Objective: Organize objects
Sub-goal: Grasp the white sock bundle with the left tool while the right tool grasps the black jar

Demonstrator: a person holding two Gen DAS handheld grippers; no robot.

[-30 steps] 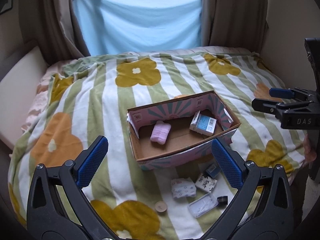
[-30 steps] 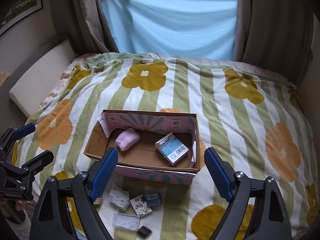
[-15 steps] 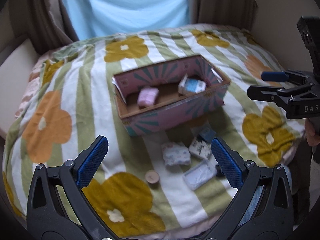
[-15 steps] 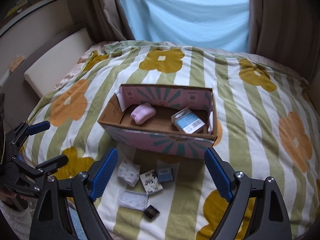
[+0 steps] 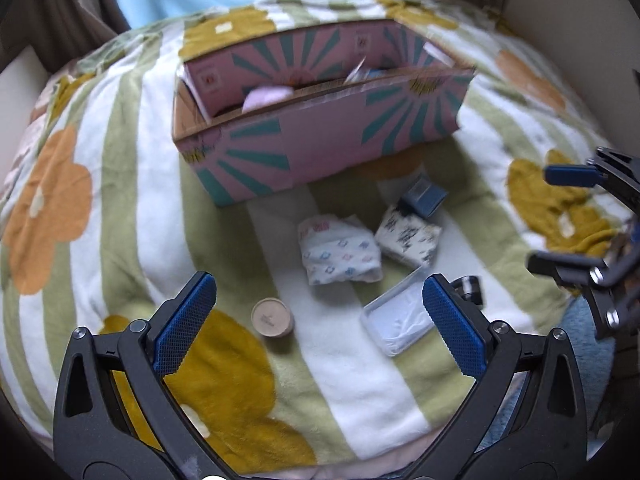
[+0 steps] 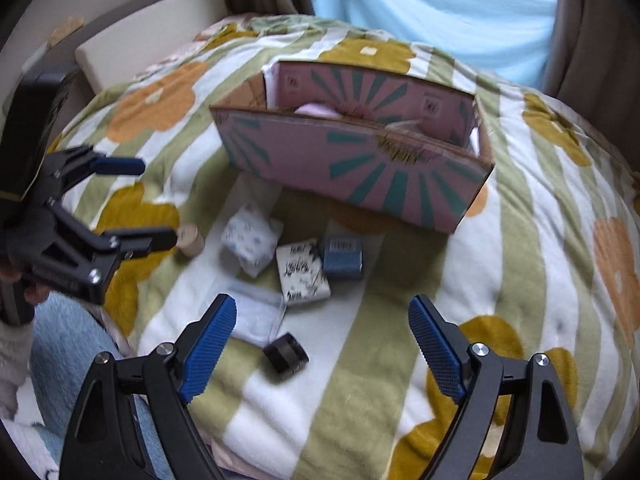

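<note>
both hand-held grippers [image 5: 318, 324] [image 6: 322, 342] wide (empty) above blanket [image 5: 120, 208]

On the bed's flowered blanket [image 5: 120, 184] stands one pink cardboard box [image 5: 320, 148]. Beside it lie two tissue packets [image 5: 340, 254] [image 5: 410, 236], one blue box [image 5: 424, 198], one clear plastic case [image 5: 396, 324], one round wooden lid [image 5: 272, 317] and one black cap [image 6: 286, 356]. Two items show inside the box.
</note>
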